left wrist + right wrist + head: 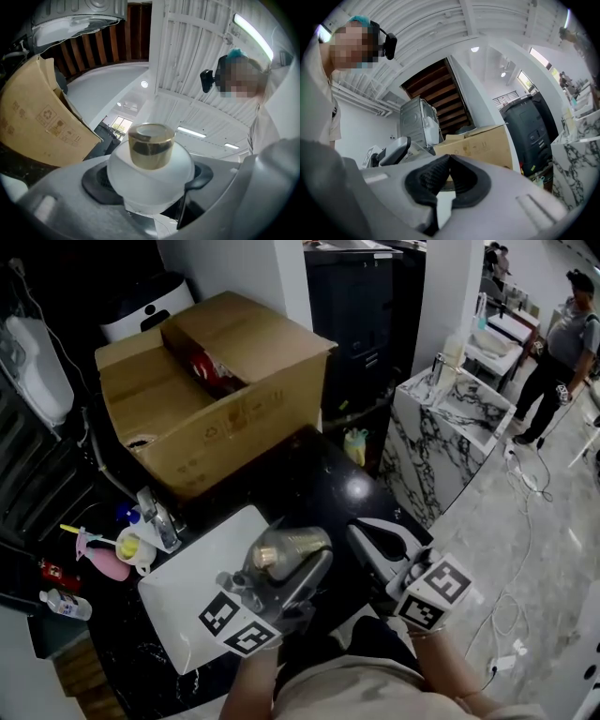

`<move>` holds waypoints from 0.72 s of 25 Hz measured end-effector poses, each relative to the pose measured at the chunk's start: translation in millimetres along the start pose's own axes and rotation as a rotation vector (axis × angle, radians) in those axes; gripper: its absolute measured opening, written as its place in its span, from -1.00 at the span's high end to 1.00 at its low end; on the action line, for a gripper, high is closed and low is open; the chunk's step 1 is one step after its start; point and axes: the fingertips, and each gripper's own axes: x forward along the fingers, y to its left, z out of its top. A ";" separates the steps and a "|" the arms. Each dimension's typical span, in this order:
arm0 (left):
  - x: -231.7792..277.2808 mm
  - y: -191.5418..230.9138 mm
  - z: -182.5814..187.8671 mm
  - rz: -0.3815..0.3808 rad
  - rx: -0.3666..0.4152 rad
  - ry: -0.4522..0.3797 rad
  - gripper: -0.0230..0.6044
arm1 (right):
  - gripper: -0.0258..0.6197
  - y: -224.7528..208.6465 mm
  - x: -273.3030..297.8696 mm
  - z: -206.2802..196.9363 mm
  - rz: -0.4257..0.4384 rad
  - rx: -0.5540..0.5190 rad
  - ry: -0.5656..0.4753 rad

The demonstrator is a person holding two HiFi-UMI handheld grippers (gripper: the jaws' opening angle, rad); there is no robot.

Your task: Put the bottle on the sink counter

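The bottle (151,171), white with a gold cap (151,146), is clamped in the left gripper (286,568) at the lower centre of the head view, above the white sink (187,606). Its long axis is laid along the jaws, with the cap pointed away from the gripper's camera. The right gripper (447,183) is pressed closed, with nothing held. Recycling symbols are printed on the cardboard box (225,418); its lettering cannot be read.

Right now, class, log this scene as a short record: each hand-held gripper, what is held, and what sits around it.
left hand-held gripper: shut on bottle
bottle: white body, gold cap
right hand-held gripper: jaws together, empty
sink: white basin, faucet at its far edge
cardboard box: open, on the counter behind the sink
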 end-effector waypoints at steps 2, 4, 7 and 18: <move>2.5 6.3 -2.9 0.004 -0.005 0.007 -0.18 | 0.91 -4.9 2.3 -0.8 -0.007 0.004 -0.002; 5.4 13.5 -6.7 0.015 -0.015 0.014 -0.18 | 0.91 -12.1 3.7 -2.1 -0.016 0.011 0.000; 8.8 25.2 -13.2 0.046 -0.012 0.034 -0.18 | 0.91 -22.6 8.2 -6.2 -0.019 0.023 0.015; 49.6 81.1 -37.0 0.158 0.036 0.123 -0.18 | 0.91 -88.2 49.5 -14.6 0.025 0.084 0.085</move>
